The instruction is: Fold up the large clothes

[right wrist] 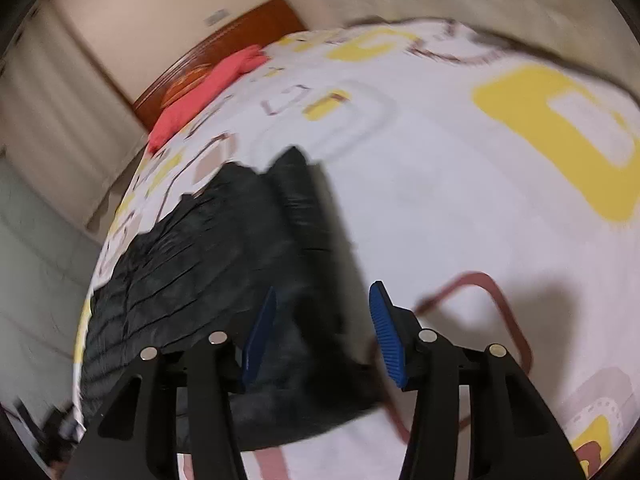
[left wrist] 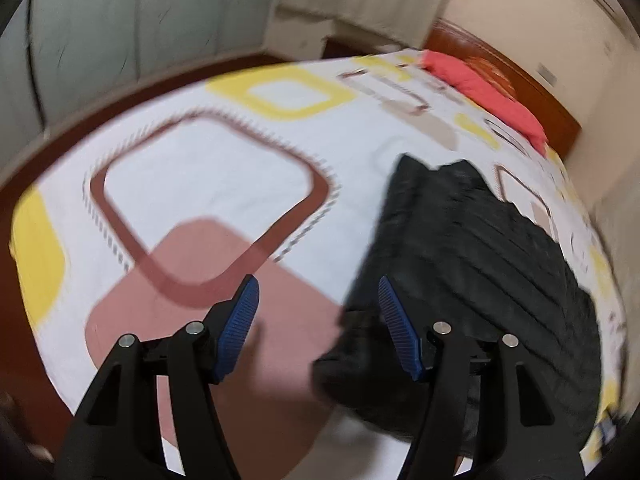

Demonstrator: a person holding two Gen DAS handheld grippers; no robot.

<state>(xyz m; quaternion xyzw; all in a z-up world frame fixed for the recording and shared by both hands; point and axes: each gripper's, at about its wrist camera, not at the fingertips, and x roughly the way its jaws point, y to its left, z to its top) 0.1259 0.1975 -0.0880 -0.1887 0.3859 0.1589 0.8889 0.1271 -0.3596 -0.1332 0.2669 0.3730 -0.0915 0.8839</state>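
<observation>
Black garment folded on bedsheet, blurred; both grippers' jaws apart, empty.

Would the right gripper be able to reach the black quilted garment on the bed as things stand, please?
Probably yes: the right gripper hangs open just above the black quilted garment, which lies folded on the patterned bedsheet with nothing between them.

Black garment motion-blurred, its near edge hidden behind gripper arms.

no readable text, labels or numbers anywhere in view
</observation>
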